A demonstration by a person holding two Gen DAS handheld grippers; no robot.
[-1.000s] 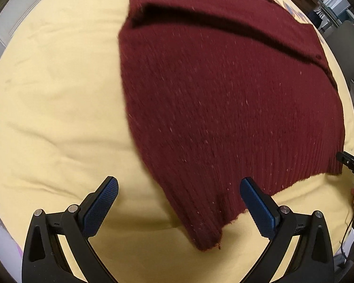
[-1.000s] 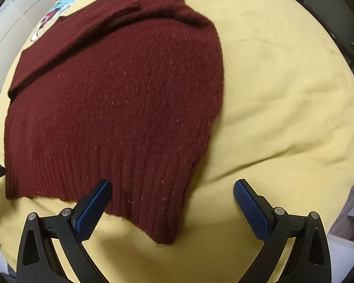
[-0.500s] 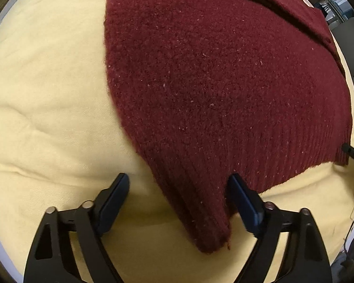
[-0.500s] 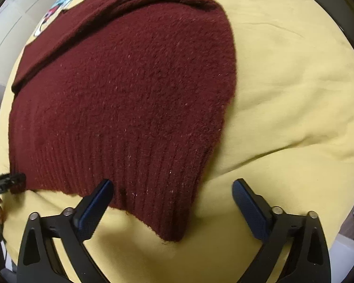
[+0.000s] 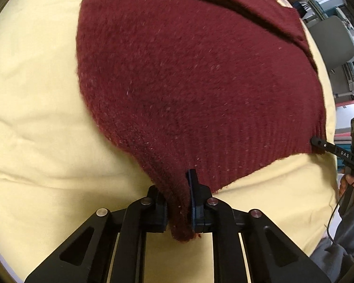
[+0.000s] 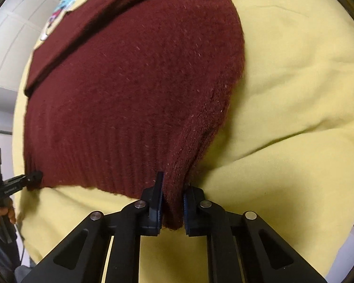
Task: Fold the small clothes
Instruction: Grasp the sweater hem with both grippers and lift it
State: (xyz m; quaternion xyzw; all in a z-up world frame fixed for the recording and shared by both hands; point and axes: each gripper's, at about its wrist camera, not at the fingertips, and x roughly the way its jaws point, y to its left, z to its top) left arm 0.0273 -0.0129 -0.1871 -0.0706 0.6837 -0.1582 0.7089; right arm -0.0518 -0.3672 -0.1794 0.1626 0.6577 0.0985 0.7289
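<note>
Left wrist view has the left gripper (image 5: 179, 202) at six o'clock, clamped on one bottom corner of the maroon sweater (image 5: 195, 75), the ribbed hem bunched between its pads. Its jaws have just been closing, and the knit now fills the gap between them. Right wrist view shows the same at the other bottom corner: the right gripper (image 6: 172, 204) has just closed its jaws too and pinches the hem, with cloth hanging a little below the pads. The sweater lies spread over the yellow cover (image 5: 35, 108), its body running from six up to twelve o'clock, a sleeve folded across near the top.

Each gripper shows in the other's view, at three o'clock in the left and at nine o'clock in the right.

The step in hand looks like carrying the hem up toward the collar. To do it well I would lift both corners together and level, keep the hem taut between them so it does not sag, and lay it square on the far edge before letting go
</note>
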